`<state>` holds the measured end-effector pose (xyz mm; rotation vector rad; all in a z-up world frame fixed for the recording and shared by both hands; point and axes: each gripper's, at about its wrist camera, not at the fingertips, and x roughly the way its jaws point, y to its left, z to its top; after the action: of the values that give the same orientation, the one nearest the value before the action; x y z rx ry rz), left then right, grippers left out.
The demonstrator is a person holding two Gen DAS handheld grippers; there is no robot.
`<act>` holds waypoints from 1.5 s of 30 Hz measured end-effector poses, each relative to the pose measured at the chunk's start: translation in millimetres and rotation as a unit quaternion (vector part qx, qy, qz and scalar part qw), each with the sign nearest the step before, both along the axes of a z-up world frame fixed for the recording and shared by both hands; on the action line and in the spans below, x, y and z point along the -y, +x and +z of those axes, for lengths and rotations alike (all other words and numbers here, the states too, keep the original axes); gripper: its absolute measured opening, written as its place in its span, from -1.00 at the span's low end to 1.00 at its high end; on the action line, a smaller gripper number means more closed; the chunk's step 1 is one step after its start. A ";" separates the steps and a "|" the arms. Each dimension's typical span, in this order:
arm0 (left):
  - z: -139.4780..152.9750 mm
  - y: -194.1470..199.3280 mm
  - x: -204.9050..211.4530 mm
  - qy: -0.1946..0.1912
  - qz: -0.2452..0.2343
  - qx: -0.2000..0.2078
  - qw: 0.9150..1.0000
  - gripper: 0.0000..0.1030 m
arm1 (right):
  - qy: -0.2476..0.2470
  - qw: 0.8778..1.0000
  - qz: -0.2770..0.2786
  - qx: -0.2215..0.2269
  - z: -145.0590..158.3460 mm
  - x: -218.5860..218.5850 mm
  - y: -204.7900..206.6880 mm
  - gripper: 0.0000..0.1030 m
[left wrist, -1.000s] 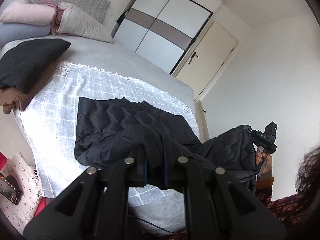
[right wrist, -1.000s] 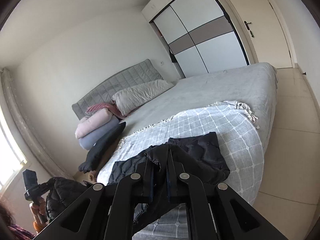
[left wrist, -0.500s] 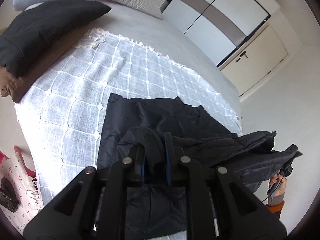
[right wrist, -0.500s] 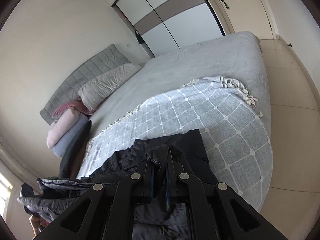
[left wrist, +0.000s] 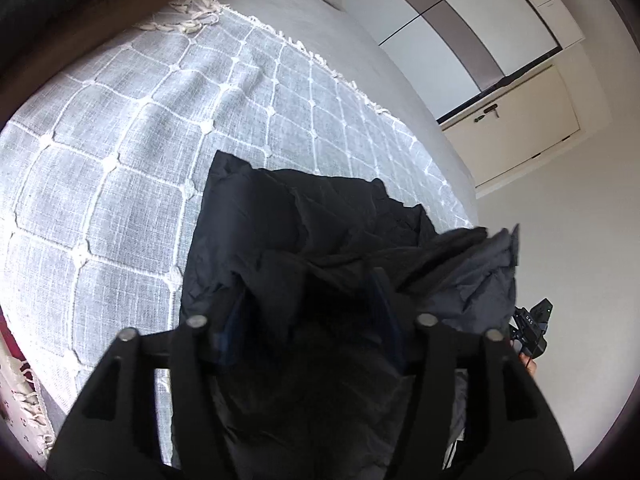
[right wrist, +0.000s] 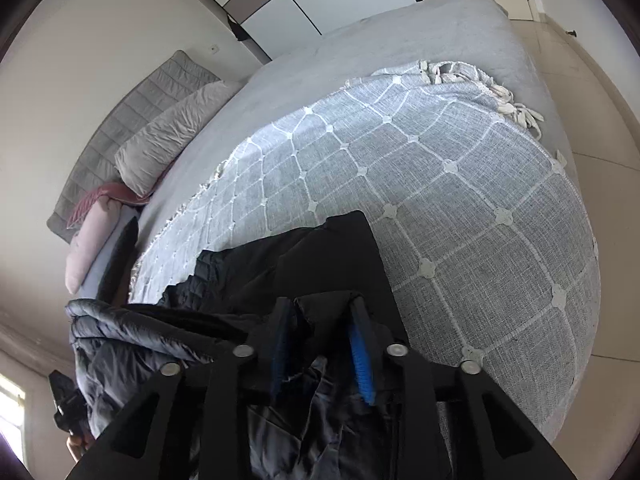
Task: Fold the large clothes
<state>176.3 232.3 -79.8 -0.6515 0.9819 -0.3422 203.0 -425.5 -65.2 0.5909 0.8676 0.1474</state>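
A large black quilted jacket lies on a grey checked blanket on the bed. In the left wrist view my left gripper is open, its jaws wide apart over the jacket's folded-over edge, with dark fabric between them. In the right wrist view the jacket lies at the blanket's near edge. My right gripper is open, blue pads apart, with a fold of fabric loose between them. The other gripper shows at each view's edge.
A grey bed with several pillows at its headboard. A wardrobe and a door stand beyond the bed. Tiled floor lies beside the bed. A patterned cloth hangs at the lower left.
Both grippers moved forward and down over the bed, carrying the jacket's near edge over the rest. Both jaws, shut on the fabric before, have opened.
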 end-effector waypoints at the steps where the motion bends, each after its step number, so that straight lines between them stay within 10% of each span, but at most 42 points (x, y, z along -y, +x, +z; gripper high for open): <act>1: 7.4 -4.9 -2.6 0.007 0.001 0.014 1.000 0.58 | 0.003 1.000 0.001 0.010 10.1 2.2 -6.6 0.43; 13: -5.2 9.0 12.9 0.212 -0.103 0.069 0.969 0.51 | -0.076 0.993 0.088 0.028 25.0 -2.7 -12.3 0.49; 20: -18.4 24.8 22.5 0.162 -0.113 0.070 0.978 0.07 | -0.122 0.987 0.099 0.016 -0.9 -26.4 23.2 0.36; 22: -15.5 23.6 21.0 0.153 -0.102 0.072 0.980 -0.22 | -0.121 0.987 0.105 0.012 -5.7 -32.7 28.4 -0.23; 25: -5.7 15.9 13.8 0.143 -0.078 0.083 0.983 -0.79 | -0.132 0.986 0.103 0.019 -4.7 -39.3 23.7 -0.57; 36: 50.7 24.5 13.2 0.132 0.011 0.108 0.985 -0.86 | -0.202 0.970 0.053 0.122 59.3 -48.4 -5.5 -0.87; 45: 73.3 102.0 28.8 0.166 0.076 0.136 0.974 -0.87 | -0.265 0.955 0.015 0.135 88.4 -65.6 63.7 -0.87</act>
<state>278.3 203.4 -6.5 -0.3602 0.7008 -0.1223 266.7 -359.9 23.2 0.0499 0.6123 0.0181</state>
